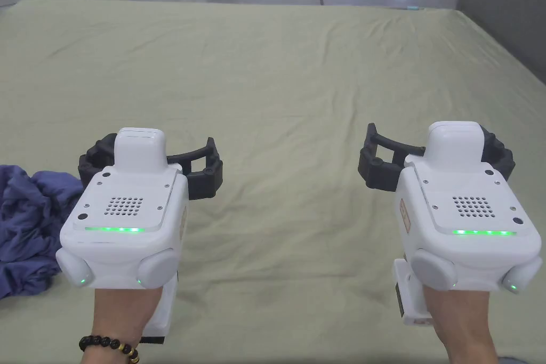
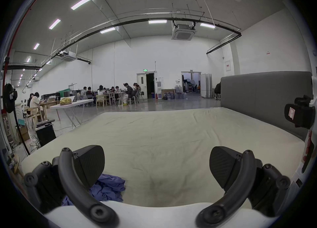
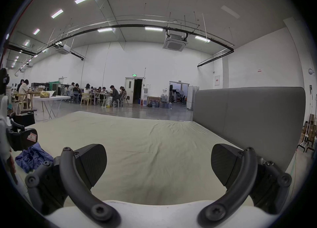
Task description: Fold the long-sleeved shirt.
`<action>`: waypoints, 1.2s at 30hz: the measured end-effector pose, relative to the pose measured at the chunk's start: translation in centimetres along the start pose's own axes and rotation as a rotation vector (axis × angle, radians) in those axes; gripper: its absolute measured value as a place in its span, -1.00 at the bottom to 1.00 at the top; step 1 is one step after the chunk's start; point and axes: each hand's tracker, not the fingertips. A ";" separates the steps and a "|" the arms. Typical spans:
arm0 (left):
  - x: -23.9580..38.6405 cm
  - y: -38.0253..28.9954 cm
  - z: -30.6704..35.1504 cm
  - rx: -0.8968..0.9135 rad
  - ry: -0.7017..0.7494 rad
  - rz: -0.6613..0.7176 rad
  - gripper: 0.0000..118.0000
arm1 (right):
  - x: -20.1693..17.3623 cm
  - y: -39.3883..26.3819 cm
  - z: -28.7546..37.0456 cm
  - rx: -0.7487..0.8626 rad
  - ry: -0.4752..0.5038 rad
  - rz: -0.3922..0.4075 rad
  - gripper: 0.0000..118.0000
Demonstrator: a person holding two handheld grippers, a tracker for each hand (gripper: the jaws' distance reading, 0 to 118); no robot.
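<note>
Seen from the head view: left gripper (image 1: 151,163) and right gripper (image 1: 437,156) held side by side above a pale green sheet (image 1: 298,88), well apart from each other, a beaded bracelet (image 1: 109,346) on the left wrist. Both with jaws spread wide and nothing between them, as confirmed in the left gripper view (image 2: 157,168) and in the right gripper view (image 3: 158,167). Crumpled in a heap at the left edge of the sheet, just beside the left gripper: the blue-purple long-sleeved shirt (image 1: 29,229), unfolded, touched by neither gripper; partly hidden behind the left jaw in the left gripper view (image 2: 109,188), low at the left in the right gripper view (image 3: 33,158). Added by the two gripper views, past the sheet's far edge: a grey padded headboard (image 3: 248,120) along the right side, a large white hall with ceiling lights, people seated at tables (image 2: 111,92) in the distance, a white folding table (image 2: 73,103) nearer, open doorways beyond. Sheet lightly wrinkled, lying flat.
</note>
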 end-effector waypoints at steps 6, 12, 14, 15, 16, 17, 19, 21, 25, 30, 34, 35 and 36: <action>0.3 0.2 0.2 0.005 0.078 0.025 -1.00 | -0.2 -0.3 0.1 0.011 -0.098 0.016 -0.96; -0.2 0.0 -0.3 -0.006 0.072 0.010 -1.00 | -0.7 -0.3 0.1 -0.022 -0.033 -0.012 -0.96; -1.5 0.2 0.2 -0.005 0.097 0.035 -1.00 | -1.8 0.2 -0.2 -0.028 0.001 -0.025 -0.96; -2.5 0.3 0.7 -0.001 0.125 0.061 -1.00 | -2.9 0.4 -0.5 -0.021 0.031 -0.033 -0.96; -3.8 0.2 1.3 0.013 0.155 0.078 -1.00 | -4.3 0.6 -0.7 -0.005 0.065 -0.036 -0.96; -5.0 0.2 2.1 0.015 0.201 0.074 -1.00 | -5.8 1.0 -0.8 0.007 0.107 -0.034 -0.96; -8.0 0.1 3.9 0.013 0.282 0.055 -1.00 | -9.8 1.7 -0.8 0.028 0.221 -0.041 -0.96; -10.9 -0.2 6.2 0.010 0.388 0.048 -1.00 | -14.2 2.3 -0.8 0.045 0.334 -0.060 -0.96; -15.3 -0.1 10.6 0.001 0.542 0.036 -1.00 | -22.1 3.3 0.7 0.050 0.547 -0.094 -0.96; -18.2 -0.4 13.0 -0.005 0.606 0.056 -1.00 | -26.8 3.5 2.0 0.044 0.625 -0.082 -0.96; -18.5 -1.0 12.0 -0.041 0.601 0.051 -1.00 | -27.1 3.5 1.7 0.024 0.658 -0.086 -0.96; -18.6 -1.1 11.5 -0.064 0.573 0.058 -1.00 | -27.1 3.4 1.4 0.009 0.678 -0.083 -0.96; -18.9 -1.0 10.9 -0.098 0.535 0.078 -0.98 | -27.1 3.4 1.3 0.004 0.681 -0.070 -0.96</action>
